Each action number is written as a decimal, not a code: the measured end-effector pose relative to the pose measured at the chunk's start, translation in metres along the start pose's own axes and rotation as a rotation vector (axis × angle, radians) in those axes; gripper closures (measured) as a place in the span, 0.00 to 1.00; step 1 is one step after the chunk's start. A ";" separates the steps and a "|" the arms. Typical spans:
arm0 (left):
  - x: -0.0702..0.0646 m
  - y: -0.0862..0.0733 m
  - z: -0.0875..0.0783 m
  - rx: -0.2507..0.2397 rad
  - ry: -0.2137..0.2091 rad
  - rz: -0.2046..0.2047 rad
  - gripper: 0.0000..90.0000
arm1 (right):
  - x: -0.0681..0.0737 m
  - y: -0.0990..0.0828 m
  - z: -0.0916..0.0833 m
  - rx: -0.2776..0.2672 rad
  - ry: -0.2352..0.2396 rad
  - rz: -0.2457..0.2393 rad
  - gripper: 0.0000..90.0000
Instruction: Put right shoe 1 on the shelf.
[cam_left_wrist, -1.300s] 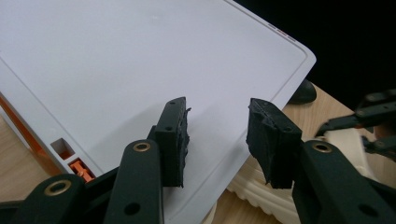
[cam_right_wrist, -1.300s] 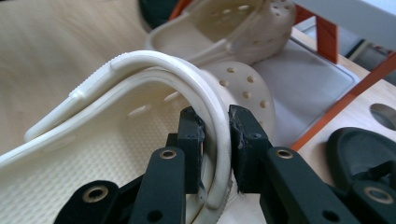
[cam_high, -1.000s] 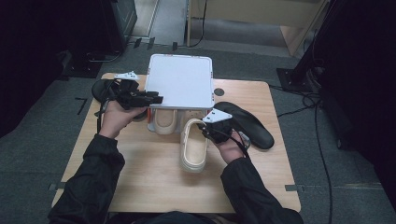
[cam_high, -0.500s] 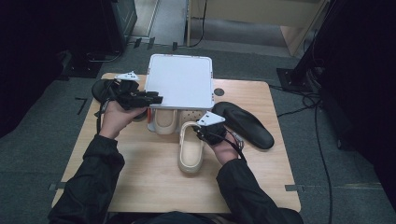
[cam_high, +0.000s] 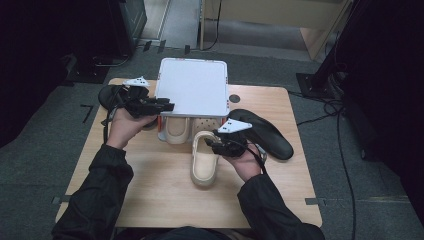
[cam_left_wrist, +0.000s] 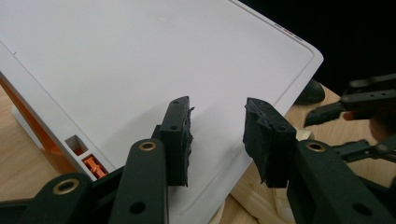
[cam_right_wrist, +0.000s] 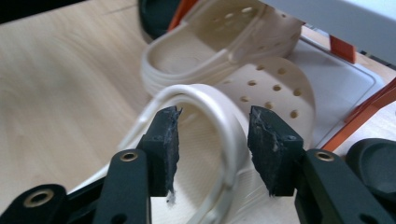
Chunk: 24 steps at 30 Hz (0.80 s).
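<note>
Both forearms, in dark sleeves, reach forward from the near edge, the left arm stretched farther than the right. The left gripper (cam_high: 165, 105) is held level, pointing right, its jaws parted. The right gripper (cam_high: 209, 139) points left and slightly down, and its jaws have just been opening with nothing pinched between the pads.

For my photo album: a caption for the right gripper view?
Open right gripper poised around the cream clog's heel strap.
</note>
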<state>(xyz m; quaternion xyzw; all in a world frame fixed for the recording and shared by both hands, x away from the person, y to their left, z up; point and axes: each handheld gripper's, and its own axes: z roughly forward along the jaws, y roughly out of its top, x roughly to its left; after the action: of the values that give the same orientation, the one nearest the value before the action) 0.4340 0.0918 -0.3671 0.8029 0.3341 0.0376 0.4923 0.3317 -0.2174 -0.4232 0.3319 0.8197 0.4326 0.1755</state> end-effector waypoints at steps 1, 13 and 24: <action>0.000 0.000 0.000 0.000 0.000 0.000 0.68 | 0.002 0.000 -0.003 0.002 0.007 0.004 0.63; 0.000 0.000 0.000 -0.001 0.000 0.001 0.68 | 0.030 -0.028 -0.020 0.015 0.097 0.026 0.81; -0.001 -0.001 0.000 -0.004 0.003 0.003 0.68 | 0.059 -0.058 -0.023 0.052 0.165 0.033 0.84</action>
<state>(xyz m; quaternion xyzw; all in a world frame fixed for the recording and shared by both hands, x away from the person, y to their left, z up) 0.4331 0.0914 -0.3677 0.8024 0.3337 0.0404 0.4932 0.2535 -0.2133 -0.4583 0.3130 0.8369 0.4397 0.0914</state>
